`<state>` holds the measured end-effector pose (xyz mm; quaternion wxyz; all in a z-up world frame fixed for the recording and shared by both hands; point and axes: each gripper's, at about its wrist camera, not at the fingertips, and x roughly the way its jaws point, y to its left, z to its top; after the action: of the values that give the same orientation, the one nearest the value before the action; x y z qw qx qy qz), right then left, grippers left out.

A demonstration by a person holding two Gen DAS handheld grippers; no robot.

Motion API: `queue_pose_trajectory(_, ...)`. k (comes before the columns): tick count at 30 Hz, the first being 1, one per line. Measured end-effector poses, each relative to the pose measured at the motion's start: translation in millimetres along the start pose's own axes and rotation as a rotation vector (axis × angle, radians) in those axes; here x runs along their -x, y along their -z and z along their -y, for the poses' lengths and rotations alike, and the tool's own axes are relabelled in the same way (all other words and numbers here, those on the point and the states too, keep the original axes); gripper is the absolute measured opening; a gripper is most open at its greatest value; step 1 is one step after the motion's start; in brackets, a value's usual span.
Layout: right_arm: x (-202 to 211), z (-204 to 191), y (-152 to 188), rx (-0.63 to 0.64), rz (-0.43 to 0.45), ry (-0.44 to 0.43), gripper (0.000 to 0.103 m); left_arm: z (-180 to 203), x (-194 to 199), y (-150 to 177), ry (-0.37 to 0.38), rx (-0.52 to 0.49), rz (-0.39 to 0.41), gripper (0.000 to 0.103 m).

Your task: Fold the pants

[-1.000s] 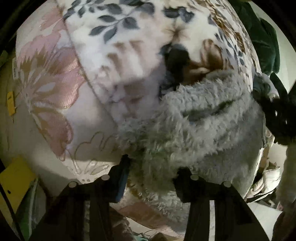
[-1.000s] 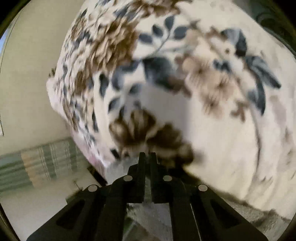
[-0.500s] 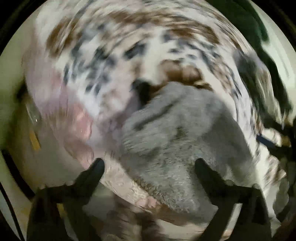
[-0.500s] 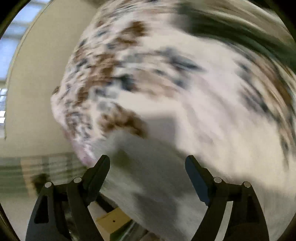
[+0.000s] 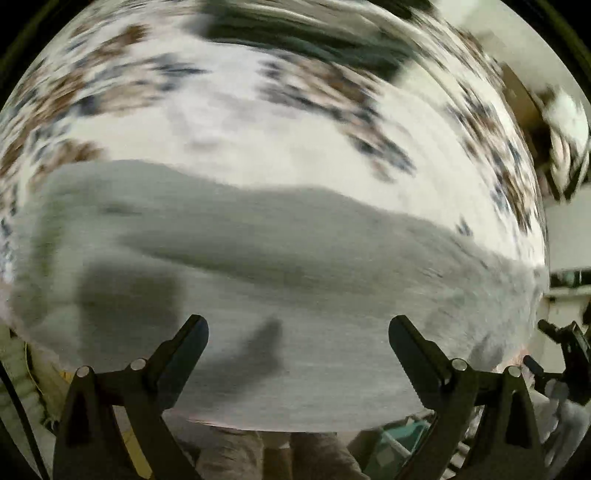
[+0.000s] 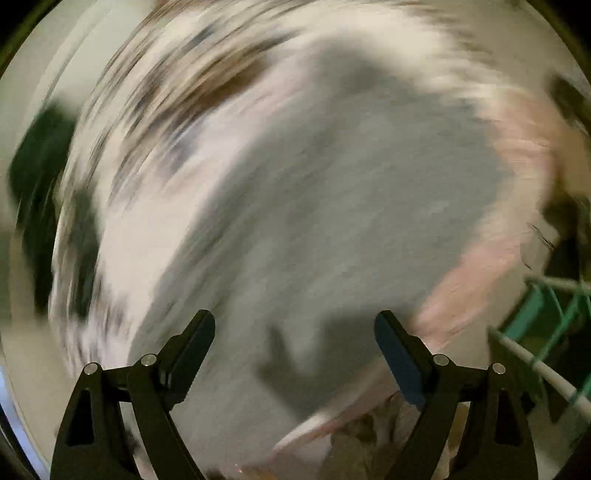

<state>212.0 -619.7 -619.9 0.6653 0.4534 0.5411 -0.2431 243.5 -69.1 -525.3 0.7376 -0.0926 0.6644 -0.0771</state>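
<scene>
The grey fleece pants (image 5: 295, 280) lie spread flat on a white blanket with brown and blue flowers (image 5: 258, 122); both views are motion-blurred. My left gripper (image 5: 297, 336) is open and empty just above the pants' near edge. In the right wrist view the pants (image 6: 332, 206) fill the middle, and my right gripper (image 6: 295, 332) is open and empty above them. Shadows of the grippers fall on the grey cloth.
A pink flowered sheet (image 6: 517, 155) shows past the pants' right side. A green rack (image 6: 546, 314) stands at the right edge. Dark green cloth (image 5: 295, 33) lies at the far side of the blanket. My right gripper's body (image 5: 565, 354) shows at the lower right.
Both grippers opened and let go of the pants, then pulled back. The pants went from a bunched heap to lying flat. Both cameras are swinging fast.
</scene>
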Motion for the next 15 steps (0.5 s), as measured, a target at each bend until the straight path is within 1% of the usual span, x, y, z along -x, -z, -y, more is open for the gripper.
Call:
queue_pose_trajectory(1, 2, 26, -17, -0.058, 0.02, -0.001, 0.09, 18, -6, 1, 0.0, -0.015, -0.009, 0.1)
queue_pose_trajectory(2, -1, 59, -38, -0.13, 0.028, -0.02, 0.09, 37, -12, 5, -0.002, -0.032, -0.018, 0.1)
queue_pose_trajectory(3, -4, 78, -54, -0.164, 0.022, -0.04, 0.087, 55, -17, 9, -0.012, -0.048, -0.023, 0.1)
queue_pose_trajectory(5, -24, 105, -77, -0.204, -0.017, -0.103, 0.086, 84, -30, 18, -0.035, -0.078, -0.039, 0.1)
queue_pose_trajectory(7, -41, 117, -92, -0.211, -0.037, -0.126, 0.085, 107, -44, 24, -0.063, -0.106, -0.06, 0.1)
queue_pose_trajectory(8, -53, 119, -97, -0.21, -0.053, -0.16, 0.08, 118, -51, 27, -0.077, -0.12, -0.071, 0.1)
queue_pose_trajectory(9, -63, 118, -96, -0.208, -0.058, -0.175, 0.047, 125, -54, 28, -0.084, -0.13, -0.078, 0.1)
queue_pose_trajectory(10, -70, 118, -98, -0.206, -0.063, -0.172, 0.022, 133, -59, 31, -0.098, -0.143, -0.085, 0.1)
queue_pose_trajectory(11, -76, 117, -98, -0.205, -0.072, -0.166, 0.006, 140, -62, 32, -0.112, -0.156, -0.09, 0.1)
queue_pose_trajectory(13, -71, 118, -92, -0.211, -0.039, -0.166, 0.006, 153, -66, 36, -0.134, -0.183, -0.099, 0.1)
queue_pose_trajectory(15, -49, 118, -88, -0.191, 0.008, -0.164, 0.005, 161, -66, 37, -0.145, -0.198, -0.1, 0.1)
